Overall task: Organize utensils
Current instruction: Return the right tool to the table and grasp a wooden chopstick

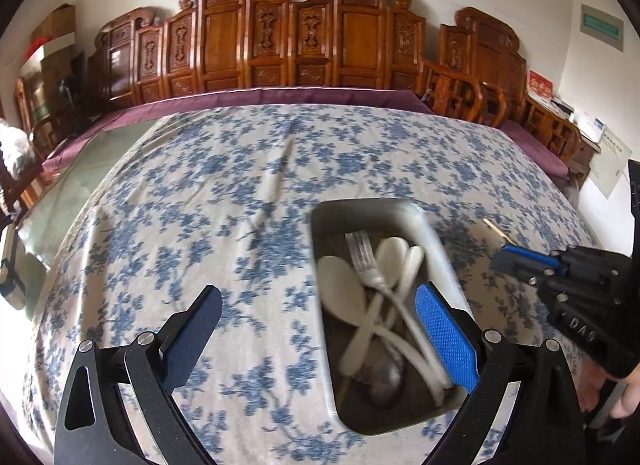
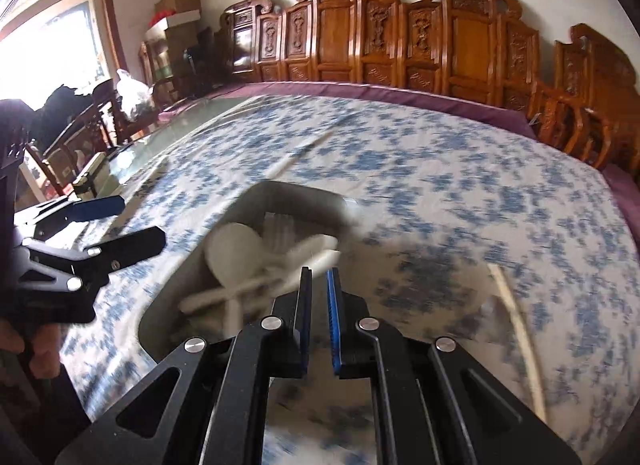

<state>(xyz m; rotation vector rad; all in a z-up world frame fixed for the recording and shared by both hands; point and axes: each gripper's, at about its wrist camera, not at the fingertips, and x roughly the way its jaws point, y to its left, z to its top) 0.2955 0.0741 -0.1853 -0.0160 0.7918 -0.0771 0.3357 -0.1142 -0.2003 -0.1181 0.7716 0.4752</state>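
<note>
A large table carries everything, covered with a white tablecloth (image 1: 208, 193) printed with blue flowers; a purple cloth border (image 1: 280, 95) shows along its far edge and a bare glass surface (image 1: 68, 185) at the far left. Directly on the cloth sits 1 grey rectangular tray (image 1: 320, 225), with pale spoons (image 1: 342, 289) and a metal fork (image 1: 366, 265) lying crossed inside it. Just right of the tray, 1 pale chopstick (image 2: 516, 317) lies on the cloth, and another pale, blurred stick (image 2: 296, 159) lies beyond the tray's far end.
</note>
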